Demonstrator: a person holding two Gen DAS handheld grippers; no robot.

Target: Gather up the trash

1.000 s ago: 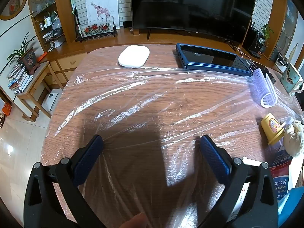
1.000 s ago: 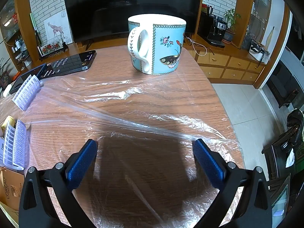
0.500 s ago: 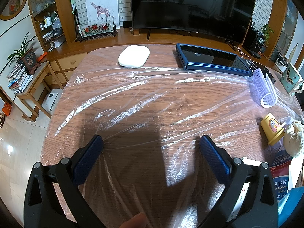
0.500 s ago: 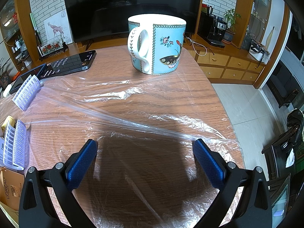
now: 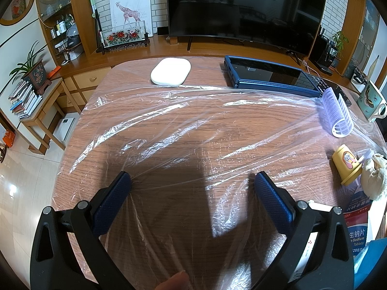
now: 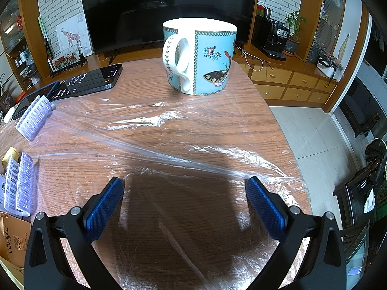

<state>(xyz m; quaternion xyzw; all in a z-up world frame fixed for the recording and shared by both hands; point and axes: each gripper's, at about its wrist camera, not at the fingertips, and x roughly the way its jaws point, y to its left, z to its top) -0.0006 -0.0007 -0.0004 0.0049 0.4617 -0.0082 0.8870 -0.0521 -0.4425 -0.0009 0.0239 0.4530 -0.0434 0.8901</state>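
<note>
A large clear plastic sheet [image 5: 193,125] lies spread over the wooden table; it also shows in the right wrist view [image 6: 169,145]. My left gripper [image 5: 192,183] is open and empty, just above the sheet near the front edge. My right gripper [image 6: 185,188] is open and empty over the sheet's right part. A yellow cup [image 5: 346,166] lies on its side next to a crumpled tissue wad [image 5: 373,174]. Purple hair rollers [image 5: 337,116] lie on the sheet, and they show in the right wrist view [image 6: 33,116].
A blue butterfly mug [image 6: 200,58] stands at the table's far end. A dark phone [image 6: 94,79], a blue-edged tablet [image 5: 268,77] and a white pad [image 5: 170,71] lie at the back. Medicine boxes [image 5: 358,224] and a L'Oreal box [image 6: 14,241] lie at the front.
</note>
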